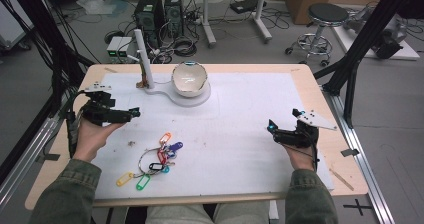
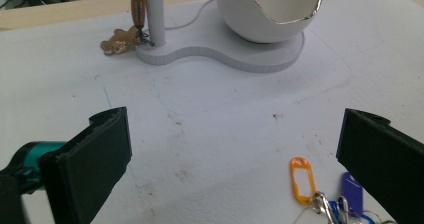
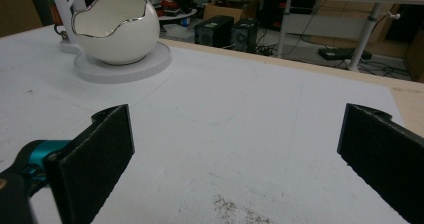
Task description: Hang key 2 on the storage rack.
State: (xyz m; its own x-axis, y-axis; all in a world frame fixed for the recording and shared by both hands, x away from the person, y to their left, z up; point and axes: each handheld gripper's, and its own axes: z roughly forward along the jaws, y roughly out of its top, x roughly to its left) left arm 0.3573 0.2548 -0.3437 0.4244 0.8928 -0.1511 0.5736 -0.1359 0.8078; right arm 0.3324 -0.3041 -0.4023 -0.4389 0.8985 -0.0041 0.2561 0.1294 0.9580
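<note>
Resting at the left edge of the white-covered tabletop (image 1: 240,129), the left gripper (image 1: 134,112) points inward with its black fingers (image 2: 95,159) spread wide and nothing between them; the bunch of coloured plastic key tags on a wire ring (image 1: 159,156) lies just ahead and to the near-right of those tips, and in the left gripper view its orange tag (image 2: 302,179) and purple tag (image 2: 352,189) sit low beside the right-hand finger, so a short reach forward with a slight swing toward that side looks enough to bracket it. The bunch stretches from the yellow and green tags near the table's front edge up toward the orange one, slanting away from the person. Farther back stands the white eggshell-shaped bowl with a silver rim (image 1: 189,78) on its white stand. Over at the right, the right gripper (image 1: 270,126), likewise open and empty, is well apart from the tags, so the left hand is the nearer one
</note>
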